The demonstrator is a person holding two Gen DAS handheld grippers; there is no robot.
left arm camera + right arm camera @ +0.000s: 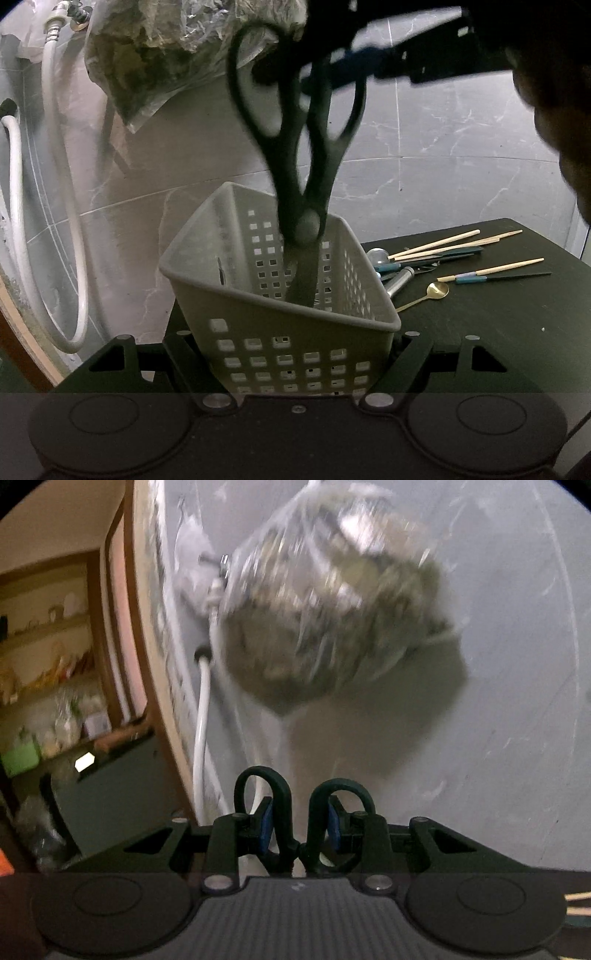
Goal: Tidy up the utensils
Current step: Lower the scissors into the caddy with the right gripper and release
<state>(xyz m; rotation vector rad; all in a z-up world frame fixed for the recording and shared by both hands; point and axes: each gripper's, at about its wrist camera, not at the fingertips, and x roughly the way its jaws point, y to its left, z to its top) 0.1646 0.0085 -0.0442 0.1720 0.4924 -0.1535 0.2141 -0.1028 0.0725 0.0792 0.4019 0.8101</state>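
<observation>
The right gripper [300,821] pinches the looped black handles of the kitchen scissors [301,177], blades hanging down into the perforated grey plastic basket [236,295]. The left gripper [295,354] clamps that basket's near wall between its fingers. Wooden chopsticks [436,244] and a gold spoon [436,290] lie on the dark table [498,317] beside it.

Plastic bag [155,55] hanging on tiled wall [424,147]; white hoses [22,206] left of bag; shelves [48,657] farther left.
</observation>
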